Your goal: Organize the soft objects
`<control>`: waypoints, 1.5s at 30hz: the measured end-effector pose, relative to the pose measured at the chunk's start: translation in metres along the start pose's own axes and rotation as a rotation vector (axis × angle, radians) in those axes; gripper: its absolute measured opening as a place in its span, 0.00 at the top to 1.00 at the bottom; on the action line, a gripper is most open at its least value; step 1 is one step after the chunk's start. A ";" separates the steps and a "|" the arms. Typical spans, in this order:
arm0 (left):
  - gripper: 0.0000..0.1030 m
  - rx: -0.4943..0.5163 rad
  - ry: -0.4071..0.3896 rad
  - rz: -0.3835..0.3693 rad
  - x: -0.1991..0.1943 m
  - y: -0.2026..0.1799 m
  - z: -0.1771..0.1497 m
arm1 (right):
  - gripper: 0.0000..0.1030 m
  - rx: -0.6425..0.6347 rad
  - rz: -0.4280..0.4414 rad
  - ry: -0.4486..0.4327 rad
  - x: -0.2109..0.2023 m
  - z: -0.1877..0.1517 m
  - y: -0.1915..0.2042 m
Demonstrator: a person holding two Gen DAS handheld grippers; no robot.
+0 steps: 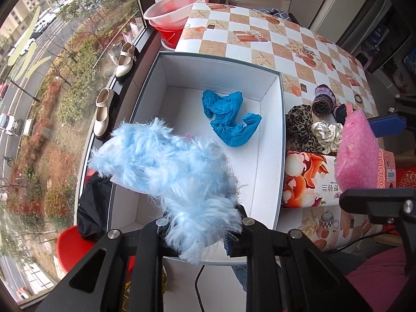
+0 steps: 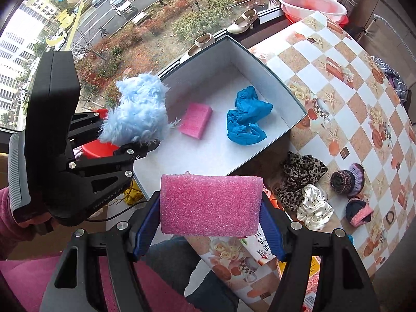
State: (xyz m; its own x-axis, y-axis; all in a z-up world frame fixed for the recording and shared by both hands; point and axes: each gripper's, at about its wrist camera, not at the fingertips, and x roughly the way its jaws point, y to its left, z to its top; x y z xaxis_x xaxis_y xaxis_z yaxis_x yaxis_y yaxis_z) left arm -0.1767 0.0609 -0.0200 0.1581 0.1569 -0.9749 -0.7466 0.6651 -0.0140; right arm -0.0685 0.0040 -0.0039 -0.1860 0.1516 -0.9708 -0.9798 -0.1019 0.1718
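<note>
My left gripper (image 1: pixel 200 223) is shut on a fluffy light-blue object (image 1: pixel 171 166), held above the near left part of the white open box (image 1: pixel 282 119); it also shows in the right wrist view (image 2: pixel 137 111). My right gripper (image 2: pixel 210 205) is shut on a pink sponge (image 2: pixel 210 205), held right of the box near its front; it shows in the left wrist view (image 1: pixel 358 150). Inside the box (image 2: pixel 286 88) lie crumpled blue shoe covers (image 2: pixel 247 117) (image 1: pixel 228 117) and a second pink sponge (image 2: pixel 196 119).
On the checkered table (image 2: pixel 351 83) right of the box lie a leopard scrunchie (image 2: pixel 299 179), a white dotted scrunchie (image 2: pixel 314 208), knitted items (image 2: pixel 348 179) and a printed tissue box (image 1: pixel 309 179). Shoes (image 1: pixel 104 111) sit on the windowsill; a pink basin (image 1: pixel 176 5) stands far back.
</note>
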 end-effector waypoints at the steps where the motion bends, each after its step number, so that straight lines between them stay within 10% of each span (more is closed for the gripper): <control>1: 0.78 -0.005 -0.001 0.002 0.001 0.001 0.001 | 0.31 -0.001 -0.001 -0.002 0.000 0.002 0.000; 45: 0.78 -0.119 0.091 0.024 0.040 0.031 -0.013 | 0.31 -0.034 -0.006 0.048 0.044 0.039 0.014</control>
State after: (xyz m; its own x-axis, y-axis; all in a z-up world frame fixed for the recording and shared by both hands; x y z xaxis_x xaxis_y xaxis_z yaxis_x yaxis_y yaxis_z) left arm -0.2019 0.0788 -0.0623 0.0836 0.1014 -0.9913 -0.8215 0.5701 -0.0110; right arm -0.0931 0.0470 -0.0374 -0.1758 0.1046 -0.9789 -0.9777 -0.1343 0.1613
